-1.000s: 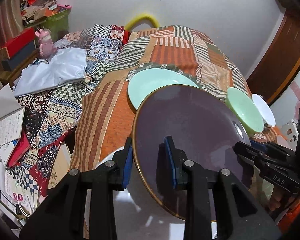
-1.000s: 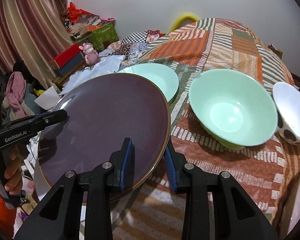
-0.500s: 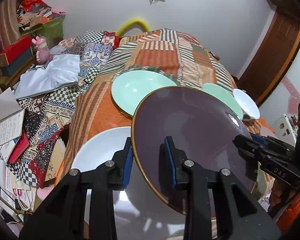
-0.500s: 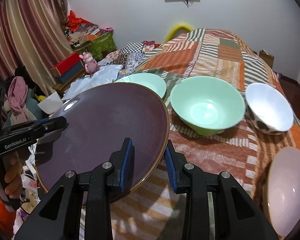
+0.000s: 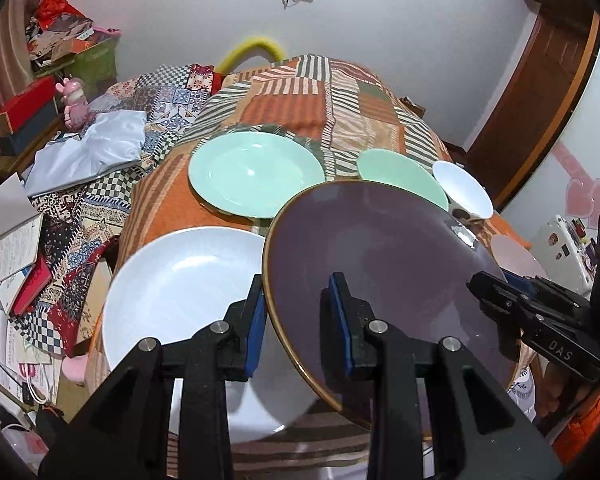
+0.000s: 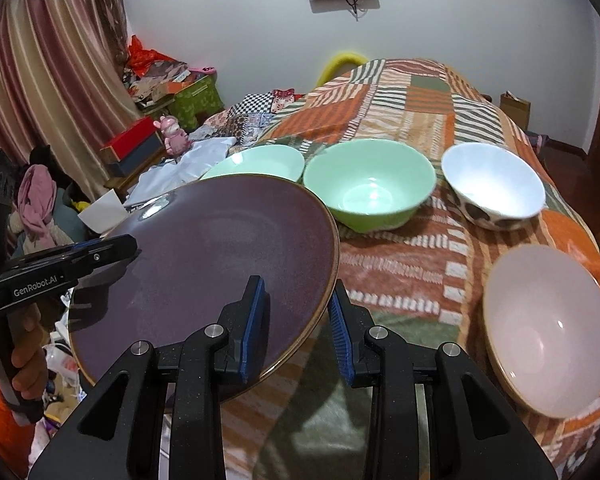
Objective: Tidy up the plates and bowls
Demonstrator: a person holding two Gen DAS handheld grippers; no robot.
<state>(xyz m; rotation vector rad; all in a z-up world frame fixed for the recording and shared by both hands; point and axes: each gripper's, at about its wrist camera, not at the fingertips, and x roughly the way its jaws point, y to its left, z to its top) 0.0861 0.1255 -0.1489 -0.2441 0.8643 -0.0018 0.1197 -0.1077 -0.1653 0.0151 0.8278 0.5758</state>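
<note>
Both grippers are on the same dark purple plate (image 5: pixel 380 264), one at each side of its gold-trimmed rim. The left gripper (image 5: pixel 300 320) has its blue pads nearly together, pinching the plate's left edge: one pad sits under the rim, the other on the top face. The right gripper (image 6: pixel 296 320) does the same on the opposite edge, narrow gap, rim clamped between the pads. In the left wrist view you can see the right gripper's fingertips biting the far rim, and the right wrist view shows the mirror of that.

The plate is up in the air, tilted, hanging over the near end of the patchwork bedspread (image 6: pixel 400 92). Directly below and left of it lies a big white plate (image 5: pixel 180 280), partly covered by the purple one from the camera's angle. Behind that is a mint green plate (image 5: pixel 256 172), then a green bowl (image 6: pixel 368 184), a white bowl with dark spots (image 6: pixel 492 188) beside it, and a pale pink bowl (image 6: pixel 548 336) closest on the right. All the bowls stand apart from each other.
</note>
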